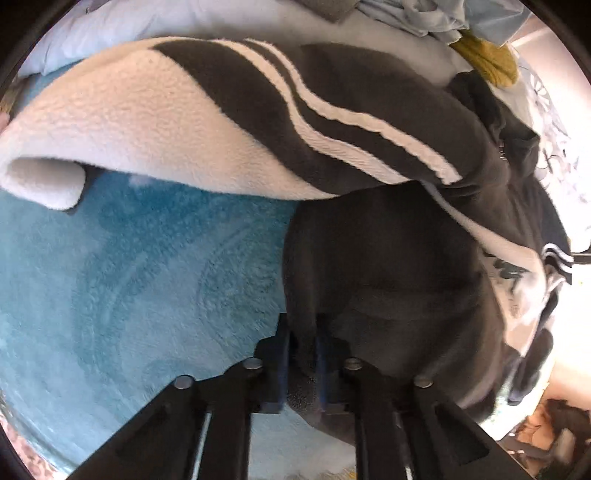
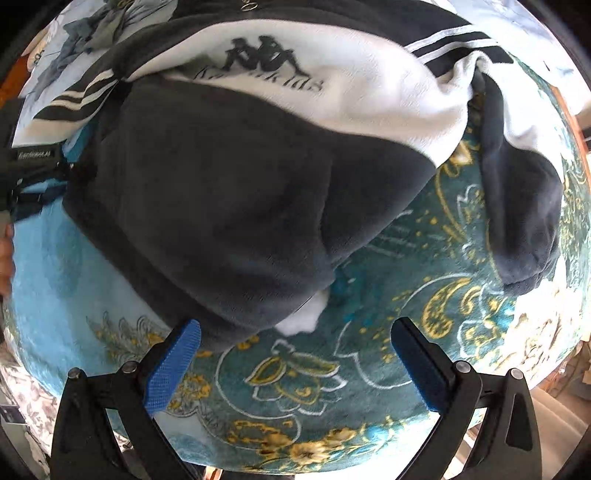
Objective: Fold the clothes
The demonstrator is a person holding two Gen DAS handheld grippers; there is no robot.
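- Fleece hoodie point(image 2: 221, 192), dark grey and white with striped sleeves, is lying spread across the teal blanket point(image 2: 332, 387), which has a gold floral pattern.
- Left tool point(image 1: 303, 373) is pinching the dark bottom hem, fingers nearly together with fabric between them, probably so that side can be lifted or dragged for a fold.
- Right tool point(image 2: 295, 365) is hovering with its blue-padded fingers wide apart and gripping nothing, just short of the hem corner where the white lining is peeking out.
- One sleeve point(image 1: 147, 122) is stretching out sideways in the left view, cuff hanging open.
- It's blurry, so I can't tell whether the body is already doubled over.
- A pile of other clothes point(image 1: 436, 18) is waiting beyond it.
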